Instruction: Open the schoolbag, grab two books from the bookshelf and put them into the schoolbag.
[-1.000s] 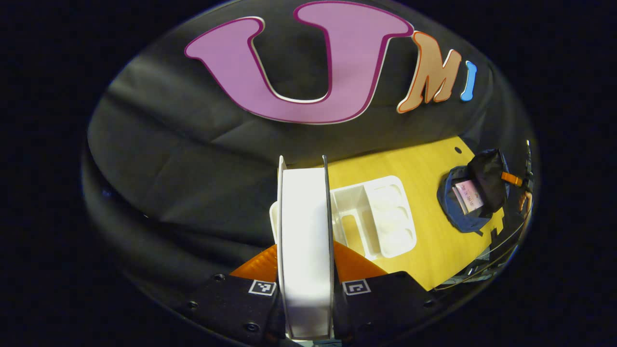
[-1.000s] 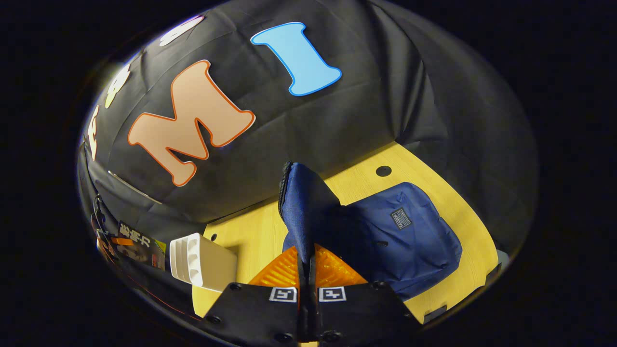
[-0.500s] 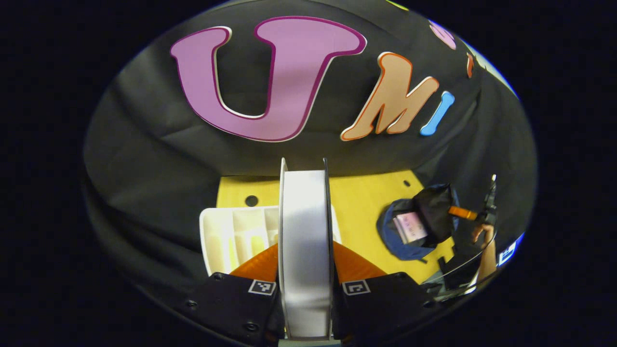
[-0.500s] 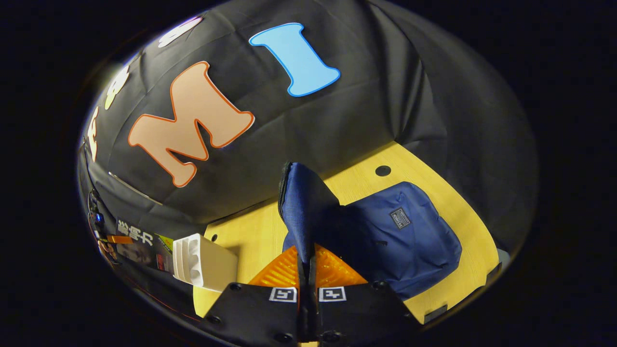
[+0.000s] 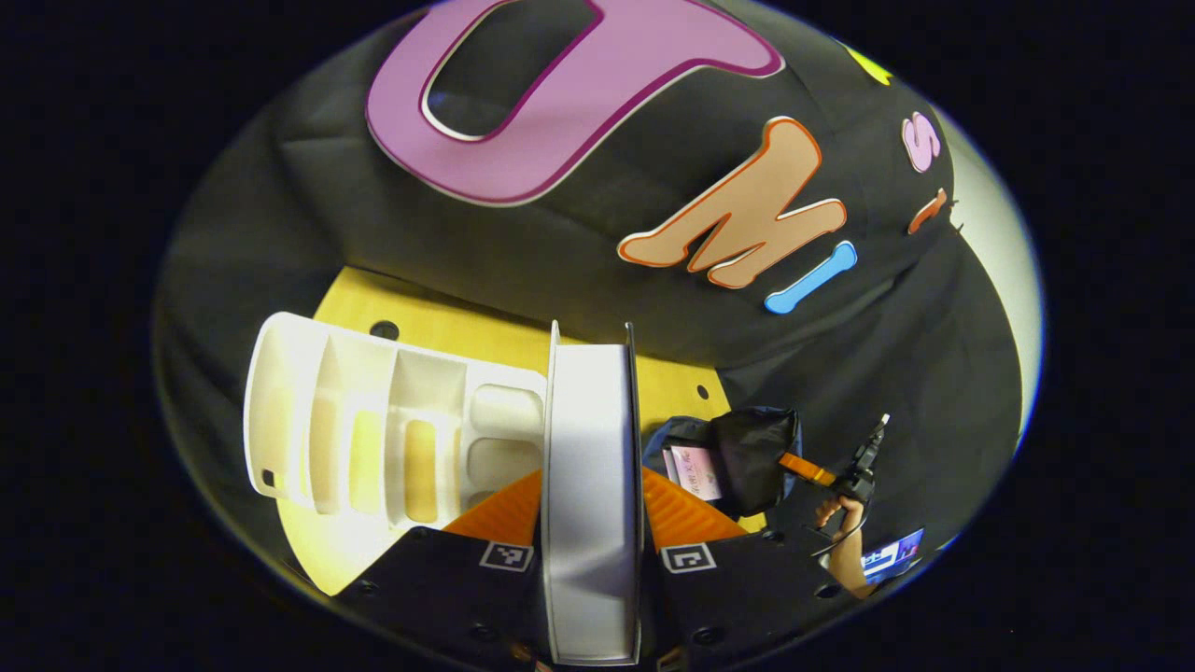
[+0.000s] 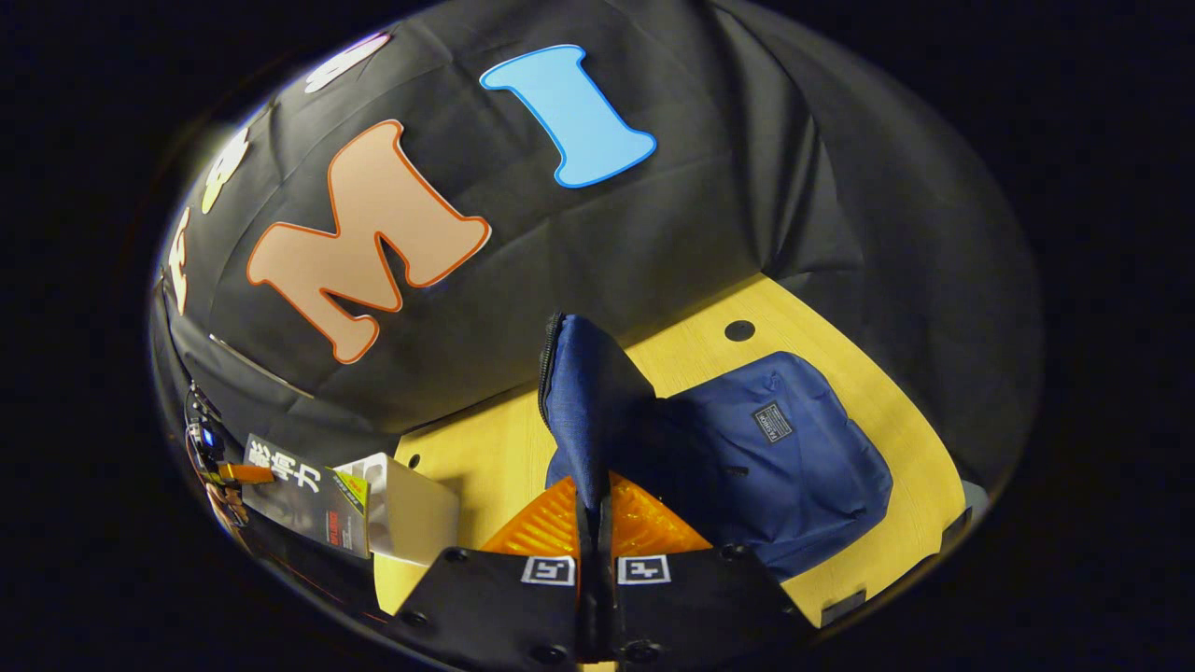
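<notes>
My left gripper (image 5: pixel 591 485) is shut on a book (image 5: pixel 591 439), seen edge-on by its white pages, held in the air beside the white bookshelf (image 5: pixel 373 420). In the right gripper view that book (image 6: pixel 308 495) shows a dark cover in front of the bookshelf (image 6: pixel 415 509). My right gripper (image 6: pixel 595 495) is shut on the blue schoolbag's flap (image 6: pixel 588 401) and holds it upright above the schoolbag (image 6: pixel 775 457). In the left gripper view the schoolbag (image 5: pixel 672 439) lies open with a pink book (image 5: pixel 695 471) inside.
Everything rests on a yellow wooden table (image 6: pixel 840 373) with small round holes. The black cloth wall stands close behind the bag and shelf. A hand (image 5: pixel 836 513) holds the far gripper at the right of the left gripper view.
My left gripper has swung with the book away from the shelf toward the bag; in the right gripper view the book now covers part of the shelf. The right gripper keeps the flap still.
</notes>
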A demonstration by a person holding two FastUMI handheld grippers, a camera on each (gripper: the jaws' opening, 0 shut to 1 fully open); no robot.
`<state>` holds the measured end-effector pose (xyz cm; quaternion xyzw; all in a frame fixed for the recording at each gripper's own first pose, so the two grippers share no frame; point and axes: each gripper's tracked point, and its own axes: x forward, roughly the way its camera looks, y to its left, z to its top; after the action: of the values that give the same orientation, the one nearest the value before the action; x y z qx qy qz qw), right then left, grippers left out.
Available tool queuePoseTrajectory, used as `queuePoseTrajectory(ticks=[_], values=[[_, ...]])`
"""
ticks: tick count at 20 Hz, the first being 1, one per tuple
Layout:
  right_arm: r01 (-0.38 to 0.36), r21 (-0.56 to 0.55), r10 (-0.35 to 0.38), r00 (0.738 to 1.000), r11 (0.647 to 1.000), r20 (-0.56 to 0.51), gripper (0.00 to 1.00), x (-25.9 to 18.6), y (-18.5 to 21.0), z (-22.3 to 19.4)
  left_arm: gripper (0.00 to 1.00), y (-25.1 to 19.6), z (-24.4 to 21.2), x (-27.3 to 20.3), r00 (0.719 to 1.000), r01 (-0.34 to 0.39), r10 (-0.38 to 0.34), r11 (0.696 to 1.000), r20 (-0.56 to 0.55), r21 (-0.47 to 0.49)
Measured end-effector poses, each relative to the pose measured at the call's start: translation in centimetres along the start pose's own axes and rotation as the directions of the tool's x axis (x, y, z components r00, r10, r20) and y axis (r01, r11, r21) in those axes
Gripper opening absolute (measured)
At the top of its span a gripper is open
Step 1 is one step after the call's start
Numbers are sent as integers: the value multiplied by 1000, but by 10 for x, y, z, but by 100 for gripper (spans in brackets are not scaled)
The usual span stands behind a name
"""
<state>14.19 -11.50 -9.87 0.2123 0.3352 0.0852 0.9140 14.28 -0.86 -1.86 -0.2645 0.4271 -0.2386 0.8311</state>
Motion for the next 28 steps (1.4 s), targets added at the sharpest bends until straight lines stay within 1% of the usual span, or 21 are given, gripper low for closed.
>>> queuePoseTrajectory(ticks=[2, 4, 6, 11, 14, 15, 18, 19, 21, 24, 26, 27, 28], values=[[3, -2, -3, 1000, 1000, -1, 3, 0, -1, 1, 35, -4, -10, 9, 999, 49, -49, 997, -7, -60], [4, -1, -4, 1000, 1000, -3, 3, 0, -1, 2, 36, -13, -15, 19, 995, 103, -103, 988, 5, -118], [4, -3, -4, 1000, 1000, -5, 3, 0, -1, 1, 35, -18, -22, 31, 990, 144, -143, 977, 19, -156], [1, 6, -1, 1000, 1000, -6, 3, 2, 0, 0, 35, -39, -46, 74, 970, 237, -242, 936, 14, -260], [2, 7, -2, 1000, 1000, -5, 3, 2, -1, 0, 36, -50, -59, 103, 961, 266, -276, 915, 9, -303], [3, 8, -3, 1000, 1000, -7, 3, 2, -1, 0, 35, -52, -63, 114, 958, 276, -286, 908, 14, -315], [3, 10, -3, 1000, 1000, -7, 3, 1, -1, 0, 35, -64, -75, 143, 941, 320, -338, 878, 14, -355], [2, 8, -2, 1000, 1000, -8, 4, 1, 0, 0, 35, -66, -77, 156, 937, 331, -348, 867, 22, -372], [2, 8, -2, 1000, 1000, -8, 3, 0, -1, 0, 35, -71, -86, 176, 932, 340, -361, 853, 21, -397], [2, 16, -2, 1000, 1000, -8, 3, 0, -2, -1, 35, -84, -98, 199, 920, 362, -392, 849, 2, -385], [0, 20, 0, 1000, 1000, -6, 4, 0, -1, -2, 37, -100, -103, 216, 912, 374, -409, 844, -12, -386], [-1, 18, 2, 1000, 1000, -9, 3, 0, 0, -3, 35, -109, -106, 225, 908, 378, -418, 839, -19, -391], [-2, 17, 2, 1000, 1000, -9, 3, 0, 0, -3, 36, -118, -109, 234, 903, 385, -430, 836, -28, -391]])
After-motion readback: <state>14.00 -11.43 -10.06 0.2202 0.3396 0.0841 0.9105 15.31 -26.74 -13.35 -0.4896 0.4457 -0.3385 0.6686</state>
